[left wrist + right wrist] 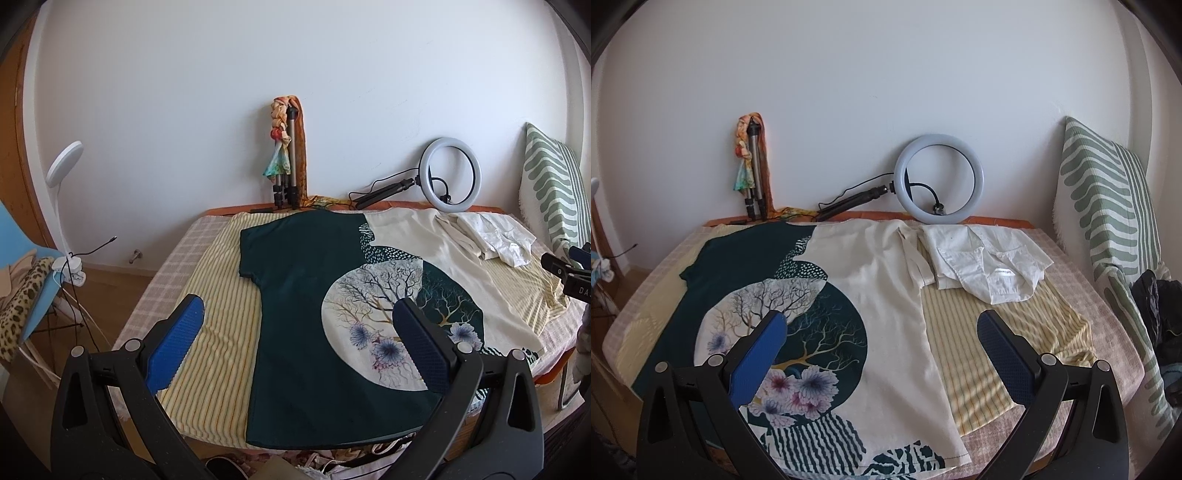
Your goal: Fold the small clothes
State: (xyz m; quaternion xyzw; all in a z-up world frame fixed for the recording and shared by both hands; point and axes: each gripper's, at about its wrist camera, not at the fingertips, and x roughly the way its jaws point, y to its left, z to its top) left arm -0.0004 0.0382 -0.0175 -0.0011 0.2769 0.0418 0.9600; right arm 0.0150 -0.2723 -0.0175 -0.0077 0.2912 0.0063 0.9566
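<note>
A: Shirt (879,295) first — where does it lie?

B: Flat on the bed (1108,314), spread over a yellow striped sheet (990,343). One half is dark green, the other cream, with a round tree-and-flower print across the middle.

A: And each gripper?

B: The left gripper (297,325) hangs above the shirt's green side, jaws spread wide, nothing between them. The right gripper (881,332) hangs above the cream side, likewise released and empty.

A: Anything else nearby?

B: A crumpled white garment (990,266) lies just beside the shirt's far corner. A ring light (938,181) and a folded tripod (755,170) lean against the wall behind, and a green-patterned pillow (1108,206) stands at the right.
</note>
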